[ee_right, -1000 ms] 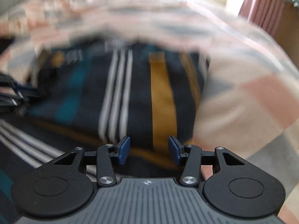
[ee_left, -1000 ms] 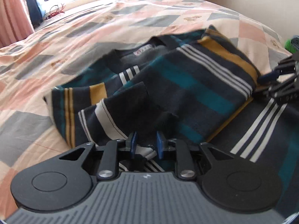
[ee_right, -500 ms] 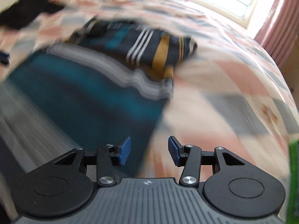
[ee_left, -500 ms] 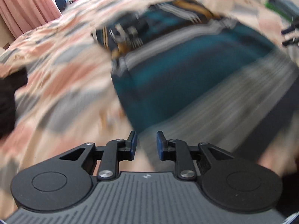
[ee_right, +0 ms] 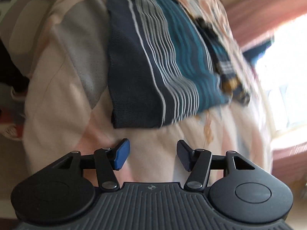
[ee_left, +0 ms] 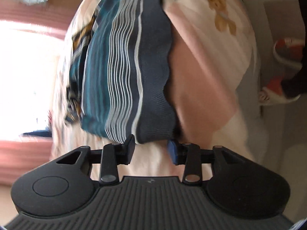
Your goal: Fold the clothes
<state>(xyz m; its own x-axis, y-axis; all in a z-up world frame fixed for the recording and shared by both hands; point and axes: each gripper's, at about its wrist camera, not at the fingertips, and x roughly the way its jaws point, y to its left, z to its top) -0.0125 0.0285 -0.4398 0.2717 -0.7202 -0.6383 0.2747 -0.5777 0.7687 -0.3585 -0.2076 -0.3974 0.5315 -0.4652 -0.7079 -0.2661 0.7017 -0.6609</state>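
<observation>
A dark striped shirt (ee_left: 124, 67) with teal, white and mustard bands lies on the patchwork bedspread (ee_left: 201, 57). My left gripper (ee_left: 151, 143) is at one corner of its dark hem. Its jaws are opening, and the corner lies right at the fingertips without being pressed. In the right wrist view the shirt (ee_right: 153, 67) shows its other hem corner. My right gripper (ee_right: 152, 147) hangs just short of that corner over bare bedspread (ee_right: 67, 76). Its jaws are opening with nothing between them. Both views are rolled sideways and blurred.
The bed's edge runs close behind the hem, with the floor beyond it. A red and white shoe (ee_left: 284, 53) lies on that floor. A bright window (ee_right: 284, 76) with pink curtains (ee_left: 23, 153) stands at the bed's far side.
Both grippers have swept from the folded upper part of the shirt to its bottom hem corners. Both views have rolled about a quarter turn. Both pairs of jaws stand wider apart.
</observation>
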